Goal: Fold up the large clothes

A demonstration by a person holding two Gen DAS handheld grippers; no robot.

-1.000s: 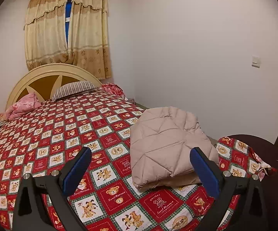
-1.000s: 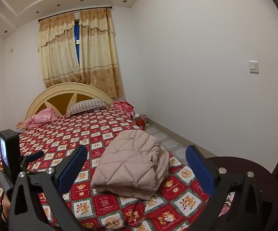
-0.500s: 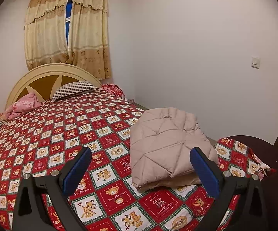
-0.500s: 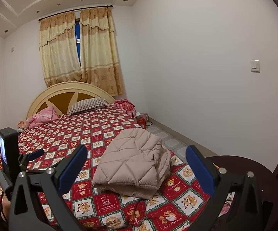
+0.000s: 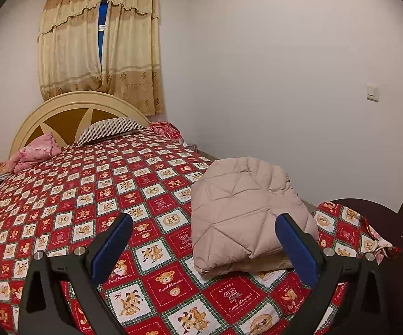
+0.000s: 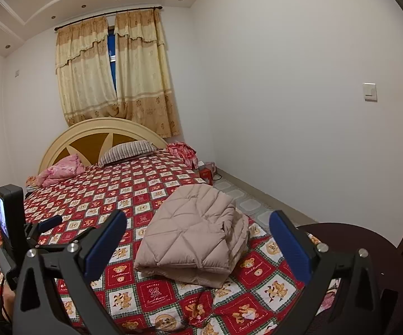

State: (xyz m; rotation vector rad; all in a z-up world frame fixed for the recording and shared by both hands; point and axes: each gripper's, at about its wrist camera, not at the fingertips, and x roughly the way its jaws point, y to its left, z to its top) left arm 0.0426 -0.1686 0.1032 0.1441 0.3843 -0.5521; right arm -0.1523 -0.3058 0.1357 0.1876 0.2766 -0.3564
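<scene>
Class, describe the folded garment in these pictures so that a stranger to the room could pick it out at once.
Start at the bed with the red teddy-bear patchwork cover, and go to its foot corner on the side nearest the bare white wall. There lies the folded jacket, a squarish bundle. It is plain beige with diamond quilting, unlike the pink bedding and striped pillow at the headboard.

A red bedspread (image 5: 95,195) printed with bears covers the bed. At the far end, a striped pillow (image 5: 109,129) leans on the cream headboard (image 5: 70,106), a pink blanket (image 5: 33,153) bunched to its left. Yellow curtains (image 5: 101,53) hang behind. A light switch (image 5: 372,93) sits on the right wall.
</scene>
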